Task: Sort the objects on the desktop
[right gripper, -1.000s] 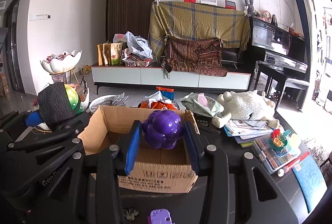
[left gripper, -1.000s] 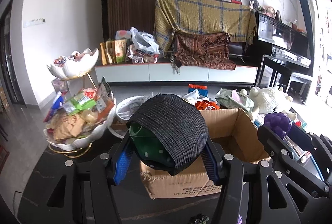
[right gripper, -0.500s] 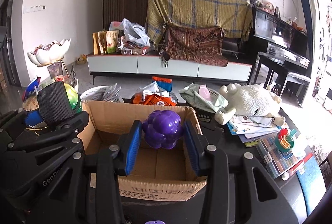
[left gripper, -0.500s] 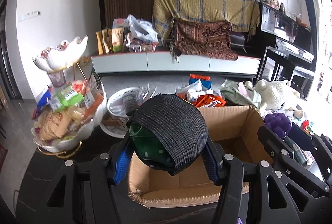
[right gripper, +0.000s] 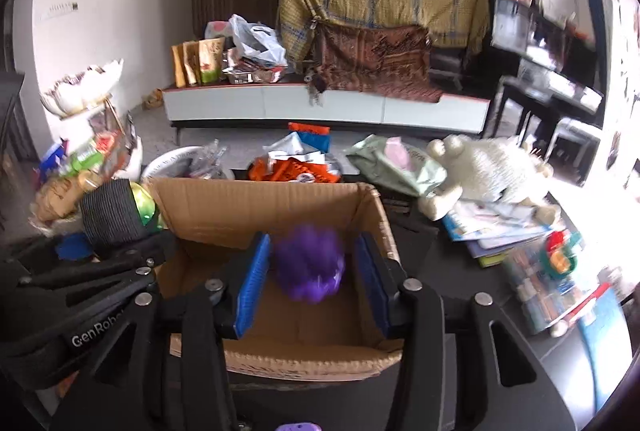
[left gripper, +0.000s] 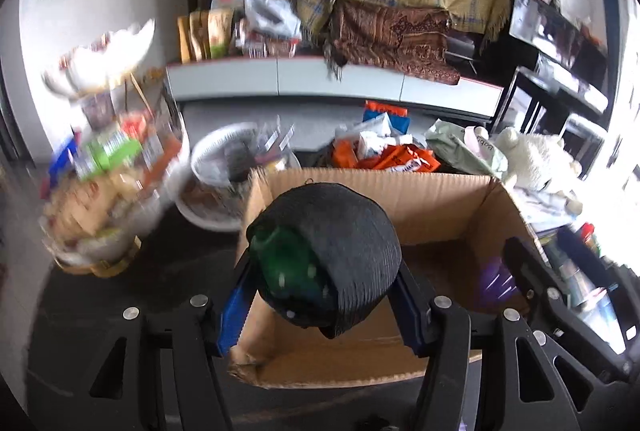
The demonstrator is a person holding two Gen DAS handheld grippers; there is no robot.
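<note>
An open cardboard box (left gripper: 440,191) (right gripper: 260,203) sits on the dark table in front of both grippers. My left gripper (left gripper: 320,307) is shut on a green ball wrapped in a black ribbed sleeve (left gripper: 332,251), held over the box's near left part. The same ball (right gripper: 112,219) shows at the left edge of the right wrist view. My right gripper (right gripper: 312,283) is over the box with its blue pads (right gripper: 252,287) slightly apart. The purple knobbly ball (right gripper: 308,263) is blurred between them, with a gap at its right side. It appears as a purple smear (left gripper: 496,279) inside the box.
A tiered white snack stand (left gripper: 100,191) and a white bowl (left gripper: 228,167) stand left of the box. Orange packets (right gripper: 296,169) lie behind it. A plush sheep (right gripper: 492,171), books (right gripper: 500,227) and a crayon case (right gripper: 540,291) fill the right side.
Both grippers moved forward and down over the box. The right pads spread a little, and the purple ball has come loose and sunk lower between them. The left still holds its ball.
</note>
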